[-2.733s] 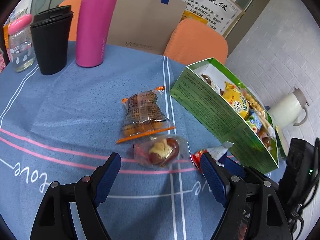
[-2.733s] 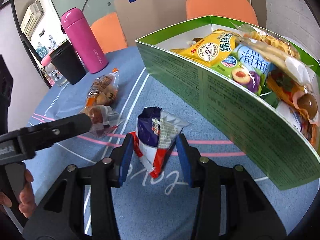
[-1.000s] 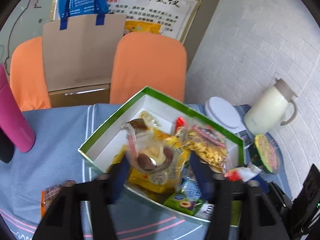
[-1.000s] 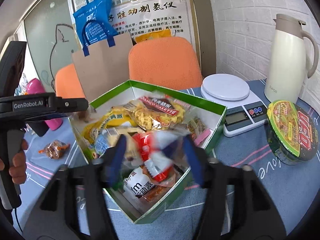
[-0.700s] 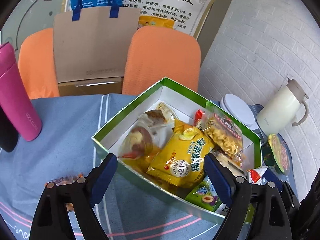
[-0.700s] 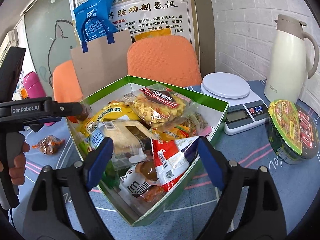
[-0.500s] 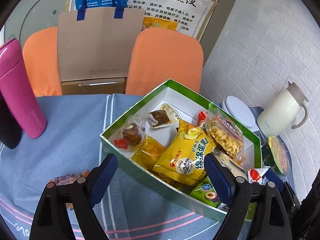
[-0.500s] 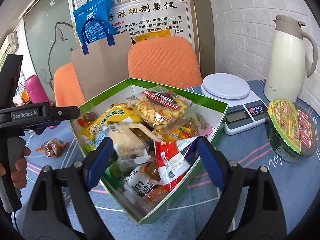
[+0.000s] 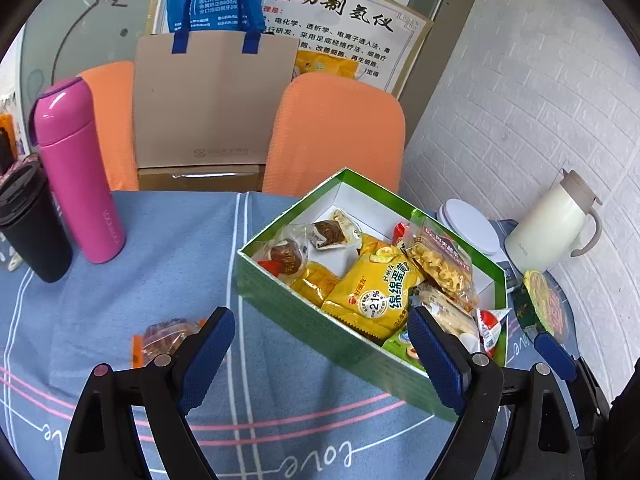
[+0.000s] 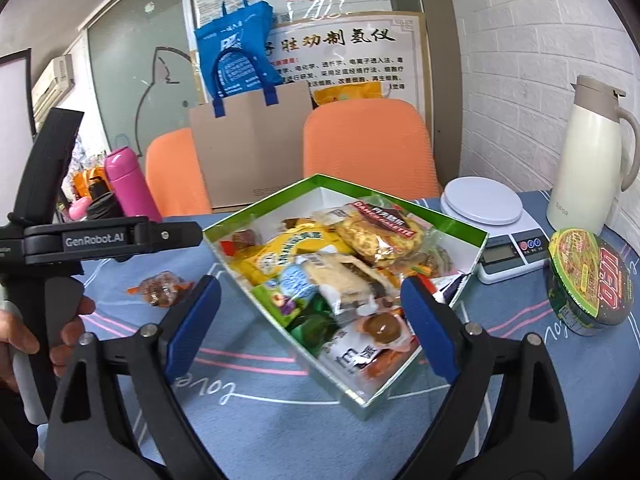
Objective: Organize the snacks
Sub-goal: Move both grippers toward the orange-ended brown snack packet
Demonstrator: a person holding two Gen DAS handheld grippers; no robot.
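Note:
A green box [image 9: 304, 300] [image 10: 344, 390] full of several wrapped snacks stands on the blue tablecloth. One clear orange-edged packet of brown cake [image 9: 162, 338] [image 10: 160, 286] lies alone on the cloth to the box's left. My left gripper [image 9: 320, 354] hovers open above the cloth at the box's near-left side, with nothing between its fingers. My right gripper [image 10: 310, 326] is open too, raised over the box's near corner and empty. A hand [image 10: 24, 340] holds the left gripper's handle at the left of the right wrist view.
A pink flask [image 9: 76, 172] and a black cup [image 9: 30, 228] stand at the back left. On the right are a white scale [image 10: 494, 220], a cream jug [image 10: 590, 156] and a noodle bowl [image 10: 588, 280]. Orange chairs [image 9: 336, 136] and a paper bag [image 9: 208, 100] sit behind the table.
Both grippers lifted their snacks from the cloth, opened over the box and dropped them in. Since then both have drawn back slightly, open and empty.

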